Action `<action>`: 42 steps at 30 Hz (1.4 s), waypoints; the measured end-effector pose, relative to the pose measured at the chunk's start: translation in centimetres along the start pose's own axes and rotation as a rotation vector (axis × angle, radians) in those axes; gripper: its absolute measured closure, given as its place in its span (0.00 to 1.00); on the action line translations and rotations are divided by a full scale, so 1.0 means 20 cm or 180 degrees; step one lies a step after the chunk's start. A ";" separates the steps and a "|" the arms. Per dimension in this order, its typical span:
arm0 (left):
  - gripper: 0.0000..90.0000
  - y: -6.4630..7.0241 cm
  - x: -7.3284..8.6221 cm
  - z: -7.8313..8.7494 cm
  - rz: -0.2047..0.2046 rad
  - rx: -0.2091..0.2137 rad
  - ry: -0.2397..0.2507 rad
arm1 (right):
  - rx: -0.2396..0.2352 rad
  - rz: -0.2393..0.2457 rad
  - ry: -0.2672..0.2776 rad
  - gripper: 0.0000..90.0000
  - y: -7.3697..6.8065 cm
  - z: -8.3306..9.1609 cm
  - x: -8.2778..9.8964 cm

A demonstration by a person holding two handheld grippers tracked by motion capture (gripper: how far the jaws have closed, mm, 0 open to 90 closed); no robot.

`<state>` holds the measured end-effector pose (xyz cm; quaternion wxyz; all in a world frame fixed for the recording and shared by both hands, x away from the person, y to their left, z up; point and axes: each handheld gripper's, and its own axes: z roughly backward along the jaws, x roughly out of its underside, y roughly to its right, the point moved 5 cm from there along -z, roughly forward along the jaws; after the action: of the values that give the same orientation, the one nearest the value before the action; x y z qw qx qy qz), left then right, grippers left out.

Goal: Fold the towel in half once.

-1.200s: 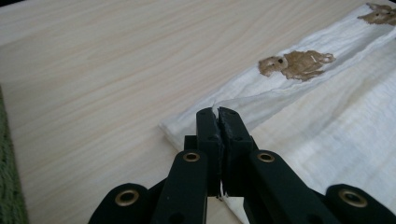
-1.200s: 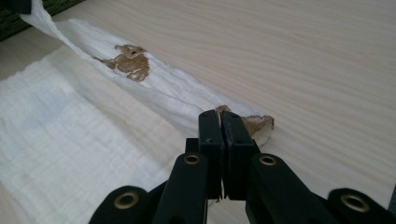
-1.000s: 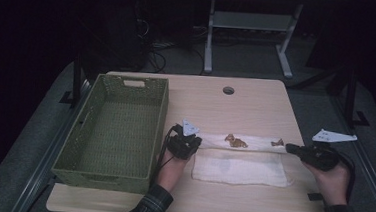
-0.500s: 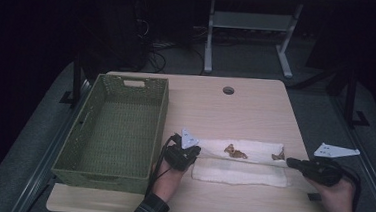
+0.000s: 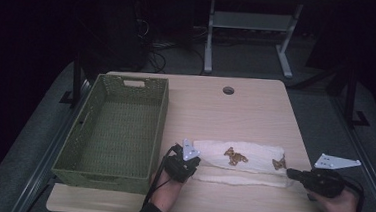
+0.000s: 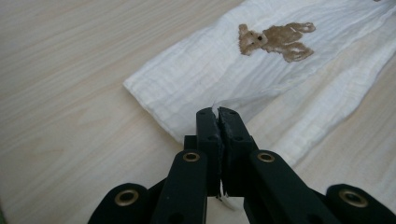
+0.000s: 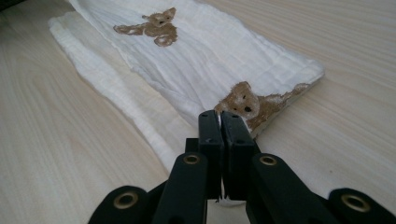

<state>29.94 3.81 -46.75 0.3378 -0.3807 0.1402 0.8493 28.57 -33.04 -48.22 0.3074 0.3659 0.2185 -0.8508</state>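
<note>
A white cloth printed with brown bears lies folded on the near half of the wooden table. My left gripper is shut on the cloth's left near corner; the left gripper view has its jaws pressed together with white fabric pinched between them. My right gripper is shut on the right near corner; in the right gripper view its jaws pinch the cloth beside a bear print. A lower layer of the cloth pokes out along the near side.
A green woven basket stands empty on the left part of the table, close to my left hand. A round cable hole sits near the table's far edge. Bare tabletop stretches beyond the cloth.
Both grippers have moved toward the person's side of the table, drawing the held edge of the cloth over its lower layer. Both stay shut on their corners.
</note>
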 end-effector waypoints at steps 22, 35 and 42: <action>0.77 0.07 0.12 0.09 0.0024 0.0087 -0.0097 | -0.0125 -0.0005 -0.0103 0.84 -0.08 0.04 0.09; 0.63 -0.01 -0.01 0.00 0.0012 0.0007 -0.0014 | 0.0014 0.0098 0.0015 0.79 0.00 0.01 -0.03; 0.62 -0.07 -0.09 -0.09 0.0000 -0.0100 -0.0011 | 0.0101 0.0104 0.0012 0.79 0.12 -0.10 -0.13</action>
<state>32.75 3.09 -46.73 0.3320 -0.3845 0.1263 0.8521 32.53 -32.59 -47.79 0.3151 0.3758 0.1996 -0.8483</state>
